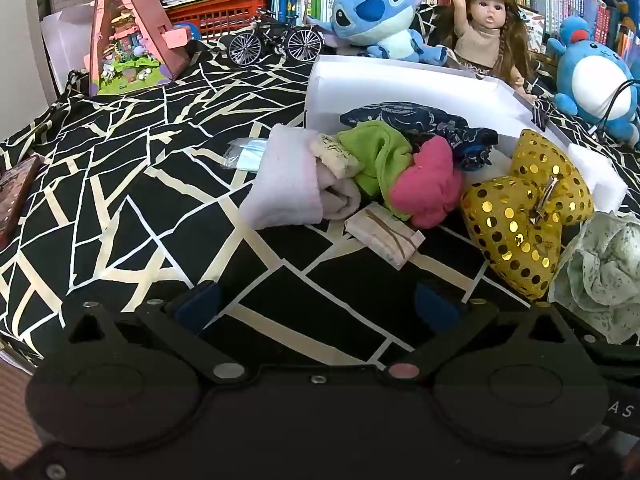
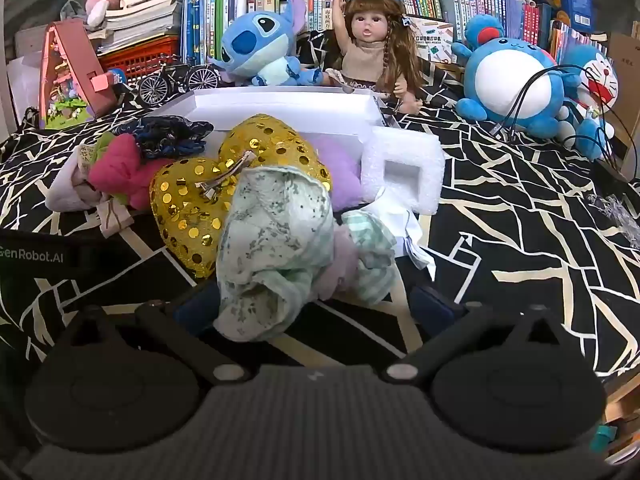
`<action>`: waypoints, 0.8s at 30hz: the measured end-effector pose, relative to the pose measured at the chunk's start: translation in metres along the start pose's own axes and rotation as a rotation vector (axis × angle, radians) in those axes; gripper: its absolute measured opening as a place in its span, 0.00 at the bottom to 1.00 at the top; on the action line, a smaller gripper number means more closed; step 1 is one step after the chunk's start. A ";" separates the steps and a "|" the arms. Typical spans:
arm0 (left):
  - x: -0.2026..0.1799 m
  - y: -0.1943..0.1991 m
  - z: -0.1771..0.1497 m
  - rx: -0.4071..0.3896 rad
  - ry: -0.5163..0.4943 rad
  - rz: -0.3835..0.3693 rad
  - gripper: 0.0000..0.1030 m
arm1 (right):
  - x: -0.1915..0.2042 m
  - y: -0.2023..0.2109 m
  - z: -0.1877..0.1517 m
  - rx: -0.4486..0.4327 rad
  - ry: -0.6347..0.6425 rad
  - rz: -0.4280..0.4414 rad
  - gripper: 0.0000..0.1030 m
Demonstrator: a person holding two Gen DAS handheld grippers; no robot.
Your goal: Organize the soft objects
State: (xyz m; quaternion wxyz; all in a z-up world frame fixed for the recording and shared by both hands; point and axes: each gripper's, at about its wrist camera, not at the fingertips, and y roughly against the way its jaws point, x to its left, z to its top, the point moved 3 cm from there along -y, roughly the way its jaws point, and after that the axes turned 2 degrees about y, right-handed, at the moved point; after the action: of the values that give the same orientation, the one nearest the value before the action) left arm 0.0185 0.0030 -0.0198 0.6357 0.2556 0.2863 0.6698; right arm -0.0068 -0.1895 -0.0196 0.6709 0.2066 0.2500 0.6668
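From the left wrist, the left claw (image 1: 318,308) stands spread wide with nothing between its blue pads, hanging over a desk draped in black cloth (image 1: 120,184) crossed by cream lines. Just ahead lies the heap of soft things: a fuzzy pale pink towel (image 1: 280,176) folded over itself, a lime green cloth (image 1: 380,156), a bunched magenta cloth (image 1: 428,184) and a small paper-wrapped packet (image 1: 384,240) bound with a band. To the right sits a puffy gold sequin bow (image 1: 520,216) with a metal clip on its middle, and beside it a crumpled mint speckled cloth (image 1: 600,272). Behind the heap is a shallow white box (image 1: 400,88), its floor mostly bare, with a dark blue patterned cloth (image 1: 420,124) draped at its near edge. A blue plush (image 1: 376,16), a long-haired doll (image 1: 486,28) and a wire toy bike (image 1: 276,42) stand at the back before shelves of books.

From the right wrist, the right claw (image 2: 316,308) is also spread wide; the mint cloth (image 2: 276,248) lies loose between its pads, and I cannot tell whether either pad touches it. The sequin bow (image 2: 200,196) lies just behind, touching the cloth. A blocky white foam piece (image 2: 404,168) with a square recess rests against the white box (image 2: 280,108). A lilac soft piece (image 2: 340,168) shows between bow and foam.
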 end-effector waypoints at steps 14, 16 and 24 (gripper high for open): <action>0.000 0.001 0.001 0.001 0.001 -0.001 1.00 | 0.000 0.001 -0.001 -0.001 0.000 -0.001 1.00; 0.000 0.000 0.000 0.000 0.001 -0.001 1.00 | 0.000 0.000 0.000 -0.001 0.000 -0.001 1.00; 0.000 0.000 0.000 -0.001 0.001 -0.001 1.00 | 0.001 0.001 -0.001 -0.002 0.000 -0.002 1.00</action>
State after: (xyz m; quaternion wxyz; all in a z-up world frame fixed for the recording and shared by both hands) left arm 0.0182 0.0032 -0.0194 0.6361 0.2548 0.2865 0.6696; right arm -0.0084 -0.1887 -0.0198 0.6719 0.2057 0.2493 0.6664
